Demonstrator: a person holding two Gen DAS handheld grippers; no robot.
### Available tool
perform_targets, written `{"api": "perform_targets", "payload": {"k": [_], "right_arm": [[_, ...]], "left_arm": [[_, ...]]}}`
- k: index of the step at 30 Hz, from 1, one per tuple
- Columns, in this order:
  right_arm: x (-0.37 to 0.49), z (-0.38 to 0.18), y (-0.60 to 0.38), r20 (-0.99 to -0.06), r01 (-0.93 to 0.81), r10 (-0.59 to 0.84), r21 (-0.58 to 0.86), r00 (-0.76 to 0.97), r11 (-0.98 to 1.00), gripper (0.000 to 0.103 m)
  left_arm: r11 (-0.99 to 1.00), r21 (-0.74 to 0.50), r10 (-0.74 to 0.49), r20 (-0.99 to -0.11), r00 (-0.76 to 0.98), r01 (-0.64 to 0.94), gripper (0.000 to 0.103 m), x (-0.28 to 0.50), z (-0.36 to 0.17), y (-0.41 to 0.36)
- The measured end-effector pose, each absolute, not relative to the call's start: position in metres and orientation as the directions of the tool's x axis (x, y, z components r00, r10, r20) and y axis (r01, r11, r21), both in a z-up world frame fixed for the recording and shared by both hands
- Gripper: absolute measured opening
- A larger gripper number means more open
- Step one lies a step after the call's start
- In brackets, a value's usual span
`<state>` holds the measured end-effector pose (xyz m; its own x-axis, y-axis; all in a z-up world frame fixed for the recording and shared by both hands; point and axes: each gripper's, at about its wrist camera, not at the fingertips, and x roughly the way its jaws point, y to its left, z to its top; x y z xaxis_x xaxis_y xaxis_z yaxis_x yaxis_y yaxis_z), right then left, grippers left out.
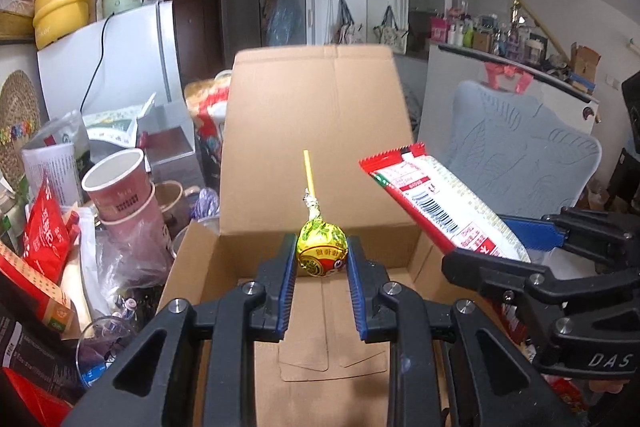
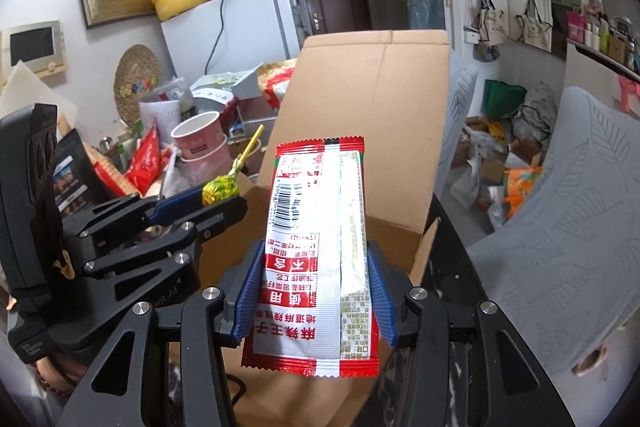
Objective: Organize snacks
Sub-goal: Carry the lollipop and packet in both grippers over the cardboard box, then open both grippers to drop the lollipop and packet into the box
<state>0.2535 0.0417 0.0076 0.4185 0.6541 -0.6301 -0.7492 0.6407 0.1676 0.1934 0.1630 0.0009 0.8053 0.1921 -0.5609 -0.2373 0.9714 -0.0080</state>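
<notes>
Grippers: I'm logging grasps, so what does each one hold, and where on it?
Left gripper clamps the lollipop by its wrapped head, stick up. Right gripper pinches the red-and-white snack packet by its side edges, lower half.

The left tongs (image 1: 322,257) point forward and somewhat downward with their blue pads (image 1: 289,275) pinched close together on a small load, while the right tongs (image 2: 316,291) sit just beside them, tilted down likewise, pads (image 2: 248,291) clamped wider apart on theirs.

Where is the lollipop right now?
The lollipop sits clamped in the left hand-held gripper, stick up, over the open box, left of the packet.
</notes>
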Motion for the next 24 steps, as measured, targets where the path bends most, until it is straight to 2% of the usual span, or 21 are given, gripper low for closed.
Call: {"api": "perform_targets", "payload": {"k": [10, 19, 20, 21, 22, 23, 24], "right_arm": [[0.273, -0.007, 0.05, -0.677, -0.722, 0.618, 0.182, 0.4, 0.667, 0.049], [0.277, -0.015, 0.052, -0.702, -0.706, 0.572, 0.139, 0.424, 0.695, 0.052], [0.277, -0.015, 0.052, -0.703, -0.704, 0.569, 0.135, 0.428, 0.697, 0.055], [0.277, -0.015, 0.05, -0.703, -0.702, 0.566, 0.134, 0.43, 0.699, 0.058], [0.277, -0.015, 0.049, -0.703, -0.7, 0.565, 0.133, 0.432, 0.701, 0.063], [0.277, -0.015, 0.048, -0.703, -0.698, 0.564, 0.133, 0.433, 0.703, 0.064], [0.277, -0.015, 0.047, -0.705, -0.696, 0.56, 0.131, 0.436, 0.706, 0.064]], "left_arm": [[0.966, 0.015, 0.214, -0.614, 0.76, -0.259, 0.024, 0.207, -0.016, 0.167], [0.968, 0.01, 0.194, -0.659, 0.726, -0.249, 0.024, 0.216, -0.025, 0.164], [0.968, 0.005, 0.19, -0.666, 0.722, -0.25, 0.026, 0.216, -0.026, 0.164], [0.966, 0.008, 0.197, -0.672, 0.714, -0.259, 0.028, 0.217, -0.026, 0.164], [0.963, 0.013, 0.207, -0.673, 0.71, -0.269, 0.04, 0.217, -0.027, 0.164], [0.958, 0.026, 0.227, -0.673, 0.704, -0.285, 0.058, 0.216, -0.027, 0.164], [0.954, 0.037, 0.244, -0.669, 0.702, -0.297, 0.066, 0.216, -0.027, 0.164]]}}
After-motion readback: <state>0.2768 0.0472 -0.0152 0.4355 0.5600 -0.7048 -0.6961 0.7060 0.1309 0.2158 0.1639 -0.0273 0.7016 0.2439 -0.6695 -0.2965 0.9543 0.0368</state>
